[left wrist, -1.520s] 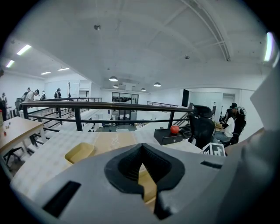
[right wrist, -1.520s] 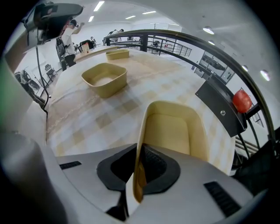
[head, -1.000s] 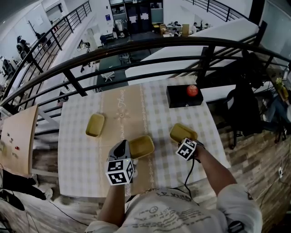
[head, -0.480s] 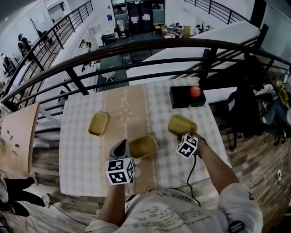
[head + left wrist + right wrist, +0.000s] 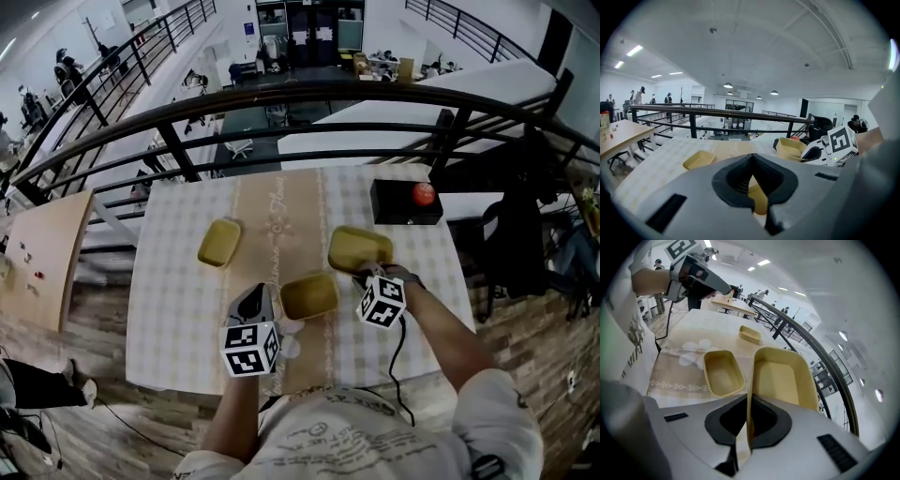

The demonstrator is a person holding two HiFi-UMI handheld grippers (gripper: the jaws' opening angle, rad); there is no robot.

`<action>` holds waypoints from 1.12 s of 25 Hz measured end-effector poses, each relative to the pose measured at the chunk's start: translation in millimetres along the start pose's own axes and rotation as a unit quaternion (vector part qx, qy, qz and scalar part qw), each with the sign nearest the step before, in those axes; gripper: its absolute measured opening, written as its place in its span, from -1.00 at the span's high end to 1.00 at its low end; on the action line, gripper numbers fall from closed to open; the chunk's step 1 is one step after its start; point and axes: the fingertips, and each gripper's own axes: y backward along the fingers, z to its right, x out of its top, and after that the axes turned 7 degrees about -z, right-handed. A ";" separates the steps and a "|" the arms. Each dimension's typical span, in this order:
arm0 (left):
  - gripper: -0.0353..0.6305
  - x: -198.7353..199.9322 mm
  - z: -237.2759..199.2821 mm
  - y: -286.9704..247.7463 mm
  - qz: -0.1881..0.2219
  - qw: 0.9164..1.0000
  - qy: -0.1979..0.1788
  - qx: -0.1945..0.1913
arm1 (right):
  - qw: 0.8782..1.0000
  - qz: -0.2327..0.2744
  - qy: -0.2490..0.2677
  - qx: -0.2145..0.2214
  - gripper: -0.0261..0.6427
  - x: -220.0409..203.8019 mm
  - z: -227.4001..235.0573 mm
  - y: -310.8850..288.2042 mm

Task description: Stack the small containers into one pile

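Small containers, three of them, all yellow and all empty, are on or over the checked desk (image 5: 169, 309). The left container (image 5: 218, 242) lies alone on the cloth, at ten o'clock from the middle container (image 5: 309, 295) and well apart from it. The middle container sits on the beige runner (image 5: 272, 211). The right container (image 5: 359, 248) is at one o'clock from the middle one. The right tool view shows it tilted, with its open side facing the middle container and its far end raised off the cloth. A black box (image 5: 406, 202) with a red button (image 5: 424, 194) stands at the desk's far right, at one o'clock from the right container.

The left tool (image 5: 277, 305) has its jaws drawn together on the near rim of the middle container, with the yellow wall pinched between the dark pads (image 5: 740, 180). The right tool (image 5: 361, 274) is likewise clamped tight on the near rim of the right container, whose thin wall runs up between its pads (image 5: 761, 420).
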 end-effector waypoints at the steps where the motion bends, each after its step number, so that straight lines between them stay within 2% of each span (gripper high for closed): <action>1: 0.88 -1.4 -4.2 2.0 0.000 1.000 0.003 0.004 | 1.000 0.006 0.015 0.004 0.90 7.9 -3.8 -0.6; 8: 0.88 -16.4 -29.4 16.1 -0.001 0.999 0.029 0.036 | 0.993 0.020 0.107 0.038 0.90 42.3 -34.6 -12.5; 14: 0.88 -28.4 -44.7 25.9 -0.001 0.997 0.053 0.061 | 0.984 0.025 0.158 0.074 0.90 56.9 -62.3 -25.3; 28: 0.88 -54.7 -61.2 45.1 -0.009 0.991 0.086 0.103 | 0.966 0.023 0.218 0.136 0.90 63.0 -114.3 -52.4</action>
